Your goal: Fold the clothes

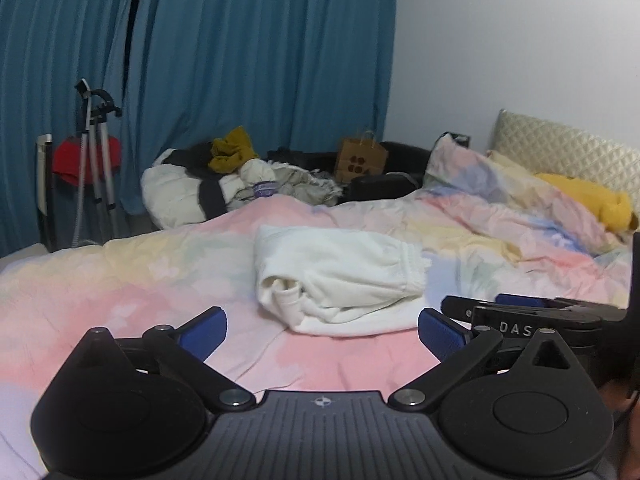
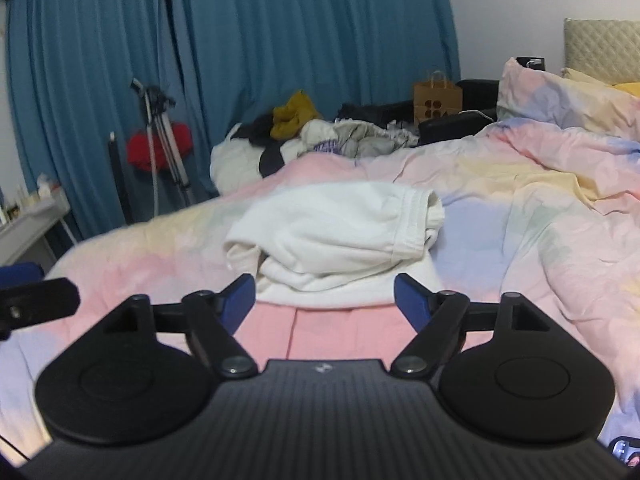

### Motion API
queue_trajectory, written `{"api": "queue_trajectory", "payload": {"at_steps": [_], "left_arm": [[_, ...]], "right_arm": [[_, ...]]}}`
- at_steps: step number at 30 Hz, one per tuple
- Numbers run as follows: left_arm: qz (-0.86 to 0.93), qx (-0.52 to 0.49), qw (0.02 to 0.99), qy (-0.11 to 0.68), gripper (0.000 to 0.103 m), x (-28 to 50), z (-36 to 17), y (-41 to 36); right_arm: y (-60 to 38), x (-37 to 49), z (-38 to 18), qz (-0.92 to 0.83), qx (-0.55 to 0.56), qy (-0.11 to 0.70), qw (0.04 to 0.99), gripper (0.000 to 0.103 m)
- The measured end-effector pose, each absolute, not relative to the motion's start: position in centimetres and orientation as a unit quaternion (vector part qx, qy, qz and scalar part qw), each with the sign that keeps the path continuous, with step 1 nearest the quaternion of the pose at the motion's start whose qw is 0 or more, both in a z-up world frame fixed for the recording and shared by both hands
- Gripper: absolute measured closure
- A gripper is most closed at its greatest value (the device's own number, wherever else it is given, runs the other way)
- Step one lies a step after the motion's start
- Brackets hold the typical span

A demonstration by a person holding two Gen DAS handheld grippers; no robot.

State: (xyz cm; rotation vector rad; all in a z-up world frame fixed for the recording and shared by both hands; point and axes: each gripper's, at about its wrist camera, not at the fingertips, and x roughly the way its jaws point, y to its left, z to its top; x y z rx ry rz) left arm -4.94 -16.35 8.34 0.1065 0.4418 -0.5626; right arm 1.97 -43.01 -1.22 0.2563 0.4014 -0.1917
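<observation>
The white garment (image 1: 340,276) lies bundled mid-bed, just beyond both grippers; it looks soft, light and floppy, best pinched at the ribbed hem on its right. The left gripper (image 1: 322,330) and right gripper (image 2: 324,300) gape wide, holding nothing. Underneath is a rumpled pastel duvet (image 1: 120,280); far off, blue curtains (image 1: 240,60) and a heap of clothes (image 1: 224,176).

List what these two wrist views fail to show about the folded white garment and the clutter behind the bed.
- White garment: its type and its underside, in both views; its own folds hide them.
- Brown paper bag: contents hidden by its walls; print too small.
- Laundry pile: items overlap, so a count is impossible.
- Yellow item: partly behind the duvet in the left view, cut off at the edge in the right.
</observation>
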Motion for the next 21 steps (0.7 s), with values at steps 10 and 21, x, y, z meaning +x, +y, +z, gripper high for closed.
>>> {"api": "queue_trajectory", "payload": {"at_steps": [10,21], "left_arm": [[-0.244,0.066,0.941,0.224,0.0,-3.8,7.5,-15.8],[-0.235,0.061,0.945,0.219,0.0,-3.3,7.5,-15.3]], "right_arm": [[-42.7,1.5,-1.6,-0.104,0.132,0.182,0.969,0.01],[-41.6,1.5,-1.6,-0.125,0.098,0.185,0.97,0.01]]}}
